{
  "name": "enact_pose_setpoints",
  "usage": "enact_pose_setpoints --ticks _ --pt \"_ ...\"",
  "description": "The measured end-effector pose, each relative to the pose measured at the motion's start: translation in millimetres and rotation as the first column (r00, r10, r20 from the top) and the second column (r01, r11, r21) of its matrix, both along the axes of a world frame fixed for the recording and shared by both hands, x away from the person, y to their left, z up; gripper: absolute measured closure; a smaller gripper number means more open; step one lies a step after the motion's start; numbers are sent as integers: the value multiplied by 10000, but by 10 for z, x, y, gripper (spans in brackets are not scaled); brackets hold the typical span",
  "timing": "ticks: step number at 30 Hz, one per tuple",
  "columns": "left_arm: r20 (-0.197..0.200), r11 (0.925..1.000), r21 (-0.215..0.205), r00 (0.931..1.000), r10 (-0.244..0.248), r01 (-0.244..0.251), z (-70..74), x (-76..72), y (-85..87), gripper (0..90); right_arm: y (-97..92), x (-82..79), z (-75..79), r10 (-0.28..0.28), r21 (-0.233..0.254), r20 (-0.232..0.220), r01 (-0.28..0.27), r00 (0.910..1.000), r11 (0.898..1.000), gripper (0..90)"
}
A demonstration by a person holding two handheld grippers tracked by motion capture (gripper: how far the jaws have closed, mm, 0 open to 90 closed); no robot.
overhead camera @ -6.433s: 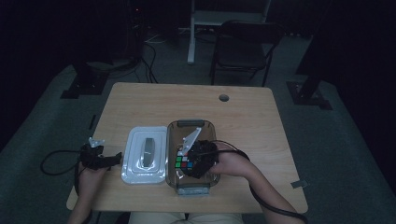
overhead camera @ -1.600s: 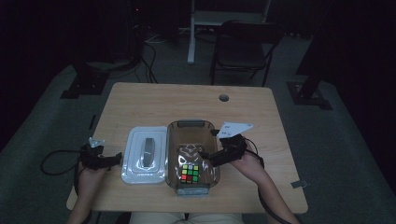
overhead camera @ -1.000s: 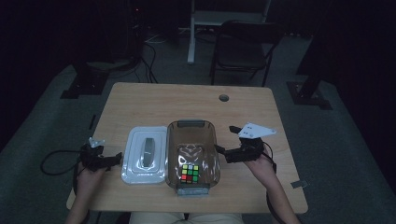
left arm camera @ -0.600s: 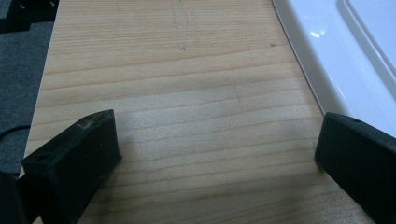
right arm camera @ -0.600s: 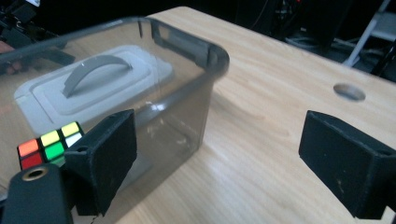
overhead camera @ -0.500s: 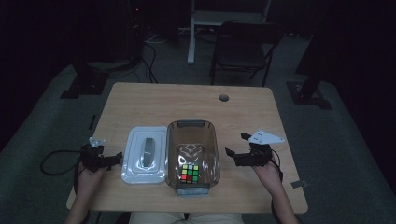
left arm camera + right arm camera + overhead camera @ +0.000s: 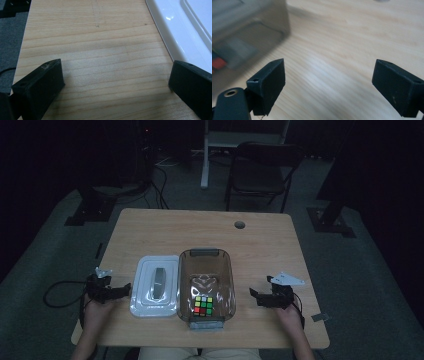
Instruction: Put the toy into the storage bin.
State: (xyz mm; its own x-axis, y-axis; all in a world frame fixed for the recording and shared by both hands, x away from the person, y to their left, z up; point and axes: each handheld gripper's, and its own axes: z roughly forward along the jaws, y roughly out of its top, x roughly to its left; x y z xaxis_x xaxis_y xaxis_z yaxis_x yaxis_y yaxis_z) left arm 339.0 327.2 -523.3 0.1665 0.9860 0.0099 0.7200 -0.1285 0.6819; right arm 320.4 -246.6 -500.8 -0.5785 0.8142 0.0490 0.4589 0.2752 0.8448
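A colourful puzzle cube point(image 7: 203, 305) lies inside a clear plastic bin point(image 7: 186, 275) near the table's front edge. The bin's white lid point(image 7: 156, 285) lies flat just left of it. My right gripper point(image 7: 261, 297) rests open over bare wood right of the bin, its jaws wide apart with nothing between them point(image 7: 329, 82). The bin's wall point(image 7: 249, 27) shows blurred at the left of the right gripper view. My left gripper point(image 7: 122, 290) stands open beside the lid's left edge, and the lid's rim point(image 7: 172, 32) lies by its right jaw.
The wooden table point(image 7: 210, 235) has a cable hole point(image 7: 239, 225) at the back. A folding chair point(image 7: 260, 170) and stand legs are behind the table. A cable point(image 7: 60, 290) trails off the left edge.
My right gripper let go of the cube inside the bin, rose out and moved right to the bare table. The left gripper has stayed still.
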Motion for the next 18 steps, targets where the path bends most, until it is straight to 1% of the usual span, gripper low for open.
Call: enact_pose_setpoints --ticks 3,5,8,9,11,12,14,15,16,17,18 --pt "-4 10000 8 10000 -27 27 0 -1 2 5 -53 -14 -104 -303 -68 -276 301 9992 9995 113" --pt "-4 10000 9 10000 -43 43 0 -1 3 5 -77 -24 -154 -516 -272 -470 504 9976 9984 113" --pt "-6 10000 12 10000 -86 86 0 -2 6 5 -109 -33 -181 -907 -686 -509 871 9946 9938 113" --pt "-4 9999 11 9999 -112 112 0 -3 8 5 -125 -34 -186 -994 -728 -570 952 9934 9928 113" --pt "-4 9999 3 9999 -134 134 0 -4 9 5 -155 -31 -204 -1299 -926 -679 1234 9892 9880 113" --pt "-7 9999 3 9999 -139 139 0 -4 10 5 -170 -29 -215 -1409 -979 -790 1330 9869 9863 113" --pt "-6 9999 -1 9999 -157 157 0 -5 11 5 -191 -29 -241 -1616 -995 -836 1532 9833 9832 114" --pt "-5 9999 -2 9999 -160 160 0 -6 11 5 -194 -19 -247 -1734 -1062 -1000 1627 9798 9809 113" --pt "-4 9999 -2 9999 -163 163 0 -6 11 5 -192 -19 -247 -1840 -1107 -980 1730 9780 9787 113" --pt "0 9998 -4 9998 -175 175 0 -7 11 5 -189 -22 -246 -2003 -1190 -867 1894 9759 9747 114" --pt "10 9998 -6 9998 -182 182 -1 -8 11 5 -186 -17 -248 -2093 -1277 -870 1974 9740 9720 114"
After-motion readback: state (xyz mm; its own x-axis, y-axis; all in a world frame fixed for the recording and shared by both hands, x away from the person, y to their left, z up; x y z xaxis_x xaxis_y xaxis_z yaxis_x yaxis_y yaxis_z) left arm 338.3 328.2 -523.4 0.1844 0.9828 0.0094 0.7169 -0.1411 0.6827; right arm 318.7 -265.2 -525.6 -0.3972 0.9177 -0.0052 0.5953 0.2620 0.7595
